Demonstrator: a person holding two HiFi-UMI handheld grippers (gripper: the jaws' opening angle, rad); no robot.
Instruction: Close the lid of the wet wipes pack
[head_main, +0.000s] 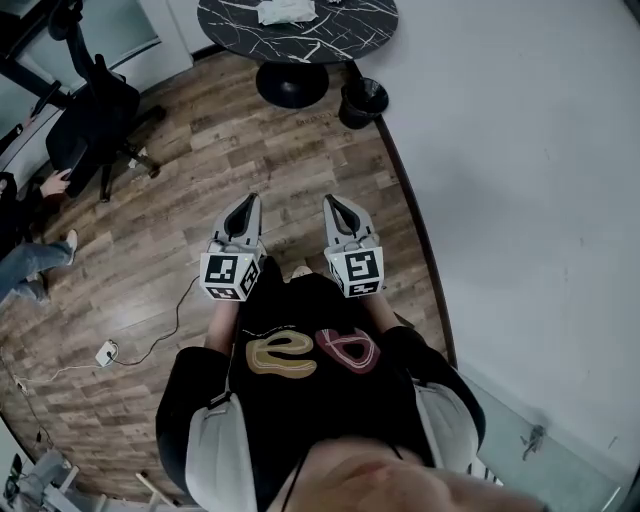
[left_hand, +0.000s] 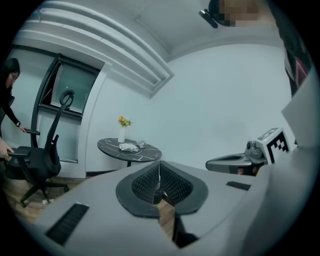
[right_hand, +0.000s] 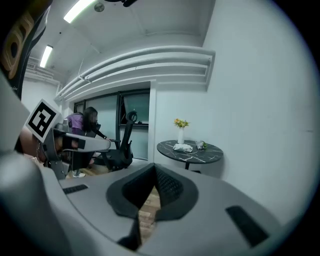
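Close before the person's dark shirt (head_main: 310, 400), two grippers point forward side by side over the wooden floor (head_main: 200, 150): left gripper (head_main: 247, 201) and right gripper (head_main: 334, 200), each with fingers clenched on nothing. One round dark tabletop (head_main: 350, 30), well ahead, bears one white wipes pack (head_main: 285, 12), its lid too small to read, and one vase (left_hand: 121, 135). One office chair (head_main: 95, 115); one black bin (head_main: 361, 100).
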